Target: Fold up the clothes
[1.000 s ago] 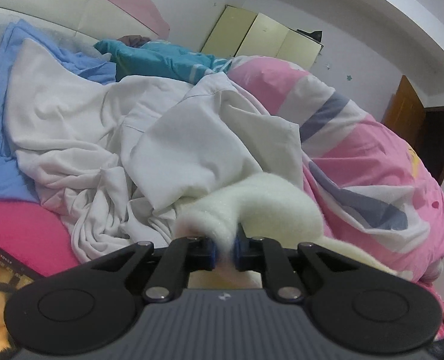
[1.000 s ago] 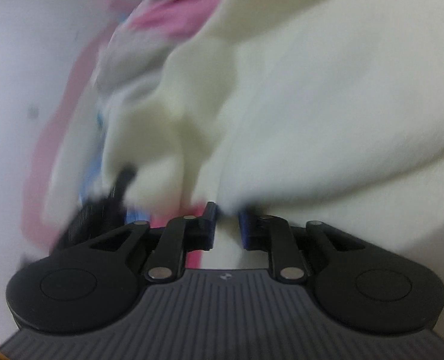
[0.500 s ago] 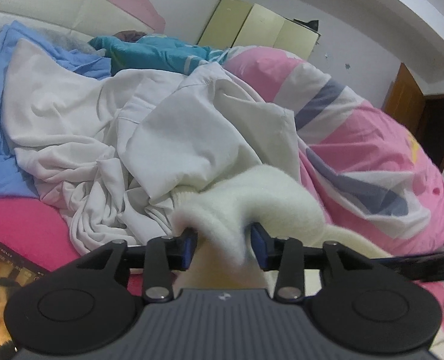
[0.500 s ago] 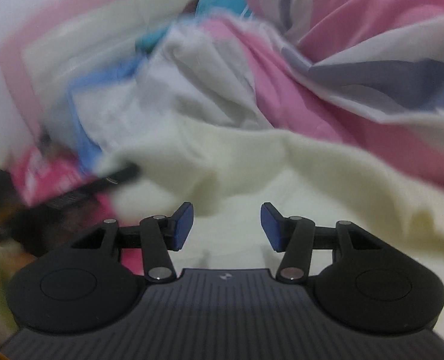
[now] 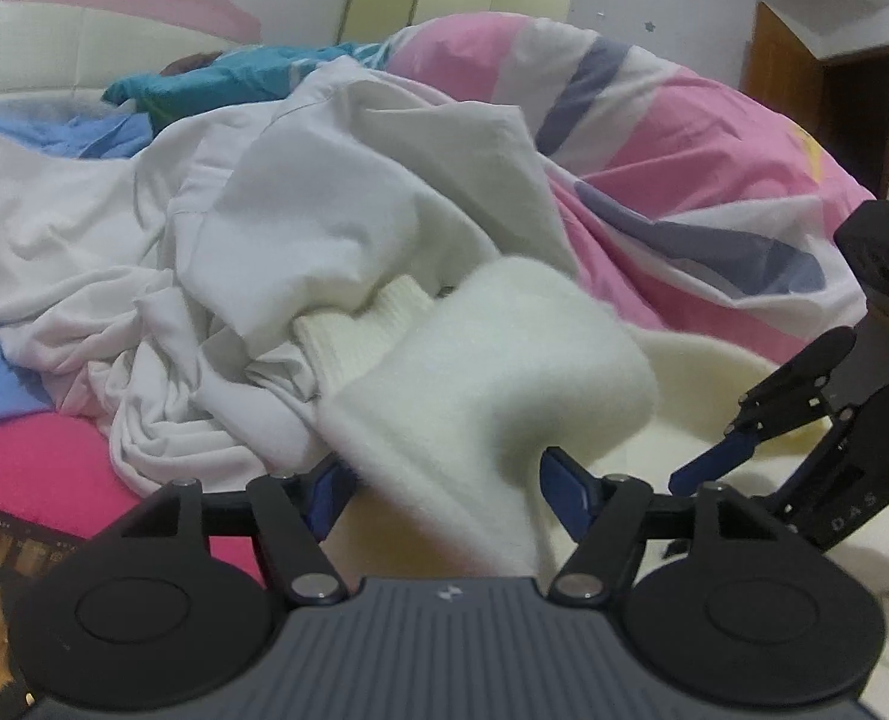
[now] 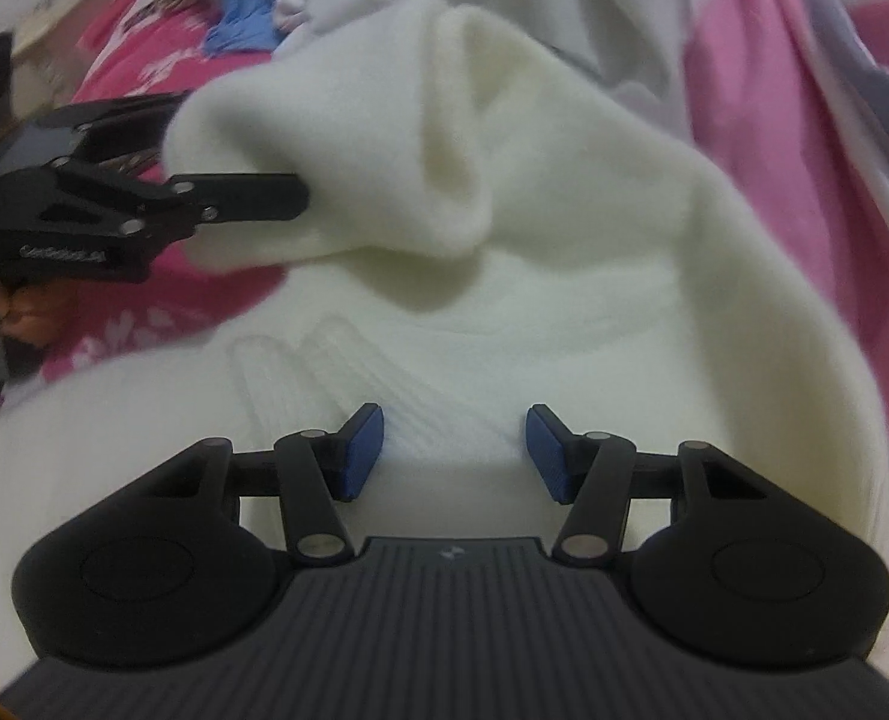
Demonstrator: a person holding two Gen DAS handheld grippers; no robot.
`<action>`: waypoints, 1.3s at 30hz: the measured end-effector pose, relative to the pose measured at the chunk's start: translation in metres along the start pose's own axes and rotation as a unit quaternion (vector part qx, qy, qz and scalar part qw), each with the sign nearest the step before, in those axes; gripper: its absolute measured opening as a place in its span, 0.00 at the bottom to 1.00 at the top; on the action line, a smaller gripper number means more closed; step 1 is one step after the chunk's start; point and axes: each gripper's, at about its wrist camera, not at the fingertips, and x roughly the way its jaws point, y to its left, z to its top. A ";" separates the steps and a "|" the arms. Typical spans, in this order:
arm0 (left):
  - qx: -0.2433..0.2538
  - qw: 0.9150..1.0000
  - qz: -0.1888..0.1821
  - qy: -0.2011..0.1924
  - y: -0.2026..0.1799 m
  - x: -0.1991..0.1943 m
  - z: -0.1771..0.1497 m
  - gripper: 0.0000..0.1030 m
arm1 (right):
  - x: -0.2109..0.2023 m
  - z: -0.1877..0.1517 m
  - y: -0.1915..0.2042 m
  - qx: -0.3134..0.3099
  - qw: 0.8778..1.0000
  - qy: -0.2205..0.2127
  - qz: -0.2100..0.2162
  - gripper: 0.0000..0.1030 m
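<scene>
The left gripper (image 5: 441, 495) is spreading its jaws, having just been opening, and a thick fold of the cream sweater (image 5: 492, 372) is lying loosely between them, the blue pads (image 5: 564, 483) standing off the wool. The right gripper (image 6: 453, 456) has just been opening too; its jaws are parted above the sweater's ribbed knit, pinching nothing. The sweater is sprawling across the pink bed (image 5: 30, 456), just beside a heap of white clothes (image 5: 216, 252) and the pink striped duvet (image 5: 672, 138). A blue garment (image 5: 0, 396) is peeking out at the far left.
</scene>
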 end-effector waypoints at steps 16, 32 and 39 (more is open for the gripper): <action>-0.033 0.999 0.004 -0.004 0.011 0.001 0.002 0.67 | -0.028 -0.028 0.038 0.005 0.997 -0.077 -0.025 0.09; -0.029 0.999 0.017 -0.027 0.010 -0.004 0.002 0.66 | 0.012 -0.047 0.002 0.164 0.961 -0.202 -0.090 0.14; -0.029 0.999 0.013 -0.033 0.009 -0.007 0.002 0.66 | -0.070 -0.077 0.001 0.263 0.899 -0.334 -0.104 0.19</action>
